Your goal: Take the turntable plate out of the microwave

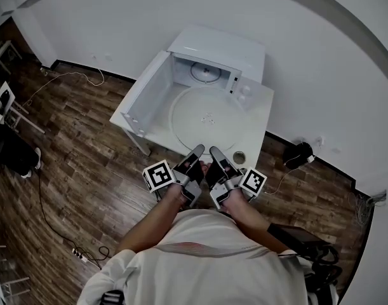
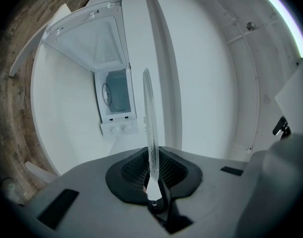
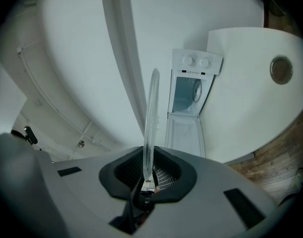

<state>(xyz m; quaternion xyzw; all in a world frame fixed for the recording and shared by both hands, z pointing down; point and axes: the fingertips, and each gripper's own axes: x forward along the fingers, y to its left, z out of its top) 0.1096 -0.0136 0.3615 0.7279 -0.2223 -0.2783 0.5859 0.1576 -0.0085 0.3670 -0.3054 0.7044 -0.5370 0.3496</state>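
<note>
The clear glass turntable plate [image 1: 206, 116] is out of the microwave [image 1: 213, 59], held level over the white desk [image 1: 260, 113] beside the open door [image 1: 146, 94]. Your left gripper [image 1: 199, 151] and right gripper [image 1: 214, 152] sit side by side on its near rim, probably to share the weight. Each pair of jaws is barely parted, pinching the thin, smooth disc.

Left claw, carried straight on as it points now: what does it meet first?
Probably the open microwave: the left claw is shut on the turntable plate, whose far rim leads toward its cavity; depth is unclear.
</note>
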